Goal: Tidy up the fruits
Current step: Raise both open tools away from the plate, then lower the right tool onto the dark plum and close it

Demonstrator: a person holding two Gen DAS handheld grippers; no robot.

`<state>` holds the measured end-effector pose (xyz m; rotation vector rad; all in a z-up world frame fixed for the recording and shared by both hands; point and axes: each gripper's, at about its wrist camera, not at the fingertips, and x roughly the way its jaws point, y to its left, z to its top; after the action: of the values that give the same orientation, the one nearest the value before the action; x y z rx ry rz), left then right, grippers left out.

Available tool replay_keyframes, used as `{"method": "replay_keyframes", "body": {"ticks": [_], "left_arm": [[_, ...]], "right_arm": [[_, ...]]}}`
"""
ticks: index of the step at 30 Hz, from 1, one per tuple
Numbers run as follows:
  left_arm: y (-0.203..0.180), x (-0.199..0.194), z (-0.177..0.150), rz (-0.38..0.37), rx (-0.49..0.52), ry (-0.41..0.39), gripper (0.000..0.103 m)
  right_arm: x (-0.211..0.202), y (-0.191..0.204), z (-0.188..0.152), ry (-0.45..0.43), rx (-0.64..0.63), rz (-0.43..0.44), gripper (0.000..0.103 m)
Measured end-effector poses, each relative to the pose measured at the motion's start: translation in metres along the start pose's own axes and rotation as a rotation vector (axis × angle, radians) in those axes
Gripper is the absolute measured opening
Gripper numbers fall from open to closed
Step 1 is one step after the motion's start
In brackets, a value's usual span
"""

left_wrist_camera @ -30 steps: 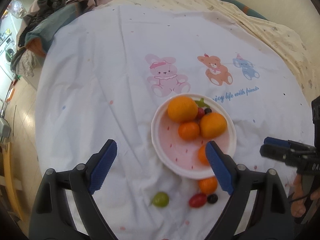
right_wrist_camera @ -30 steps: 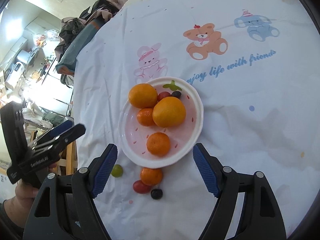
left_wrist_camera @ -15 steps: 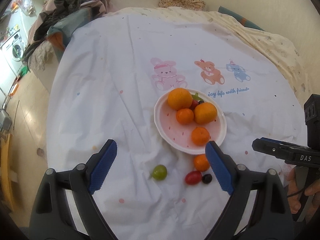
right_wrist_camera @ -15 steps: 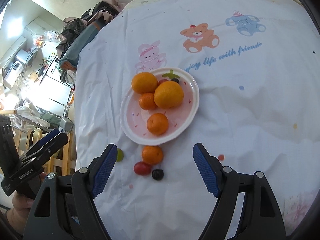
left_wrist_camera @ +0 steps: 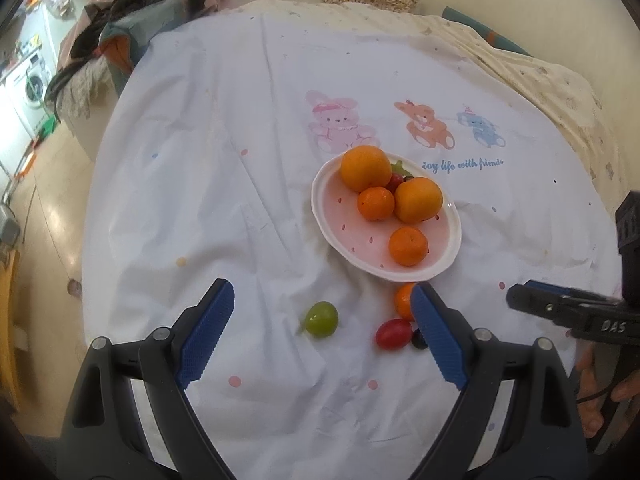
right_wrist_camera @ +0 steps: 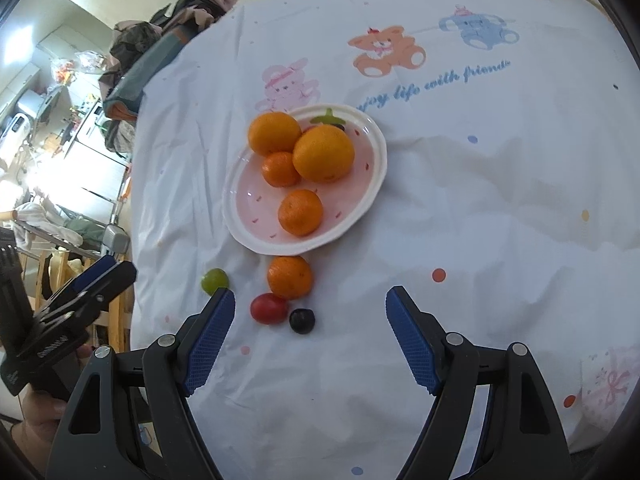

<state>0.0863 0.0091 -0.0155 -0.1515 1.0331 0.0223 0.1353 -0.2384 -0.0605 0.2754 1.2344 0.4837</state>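
A white and pink plate point(left_wrist_camera: 448, 256) point(right_wrist_camera: 374, 176) on the white cloth holds several oranges and mandarins. Loose on the cloth in front of it lie a mandarin point(left_wrist_camera: 402, 300) point(right_wrist_camera: 289, 277), a red tomato point(left_wrist_camera: 393, 333) point(right_wrist_camera: 268, 308), a dark grape point(left_wrist_camera: 418, 339) point(right_wrist_camera: 302, 321) and a green grape point(left_wrist_camera: 321, 319) point(right_wrist_camera: 214, 280). My left gripper point(left_wrist_camera: 322, 334) is open and empty above the green grape. My right gripper point(right_wrist_camera: 310, 334) is open and empty just behind the dark grape.
The white printed tablecloth point(left_wrist_camera: 240, 140) covers a round table. A pile of clothes point(left_wrist_camera: 132, 28) lies at its far left edge. A beige cloth point(left_wrist_camera: 560, 80) lies at the far right. The floor drops away on the left point(left_wrist_camera: 44, 208).
Both grippers have pulled back and up from the plate. The loose fruit now shows between the fingers. Both grippers stay open.
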Motion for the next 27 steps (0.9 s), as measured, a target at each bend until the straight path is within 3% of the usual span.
{"method": "replay_keyframes", "body": {"ticks": [8,12,15,17,19,27], "left_arm": [[0.022,0.006,0.002,0.043,-0.086,0.023,0.088],[0.03,0.005,0.003,0.019,-0.142,0.026,0.088],[0.031,0.004,0.005,0.02,-0.145,0.024,0.088],[0.032,0.004,0.007,0.016,-0.153,0.028,0.088],[0.033,0.005,0.008,0.008,-0.166,0.038,0.088],[0.037,0.005,0.009,-0.02,-0.186,0.058,0.088]], "right_arm": [[0.017,-0.014,0.002,0.039,0.076,0.005,0.081],[0.03,-0.014,0.003,0.08,0.072,-0.009,0.081],[0.051,-0.003,0.001,0.151,-0.012,-0.064,0.079],[0.067,0.008,-0.003,0.21,-0.08,-0.077,0.065],[0.081,0.022,-0.009,0.252,-0.168,-0.099,0.058],[0.115,0.061,-0.028,0.266,-0.443,-0.207,0.055]]}}
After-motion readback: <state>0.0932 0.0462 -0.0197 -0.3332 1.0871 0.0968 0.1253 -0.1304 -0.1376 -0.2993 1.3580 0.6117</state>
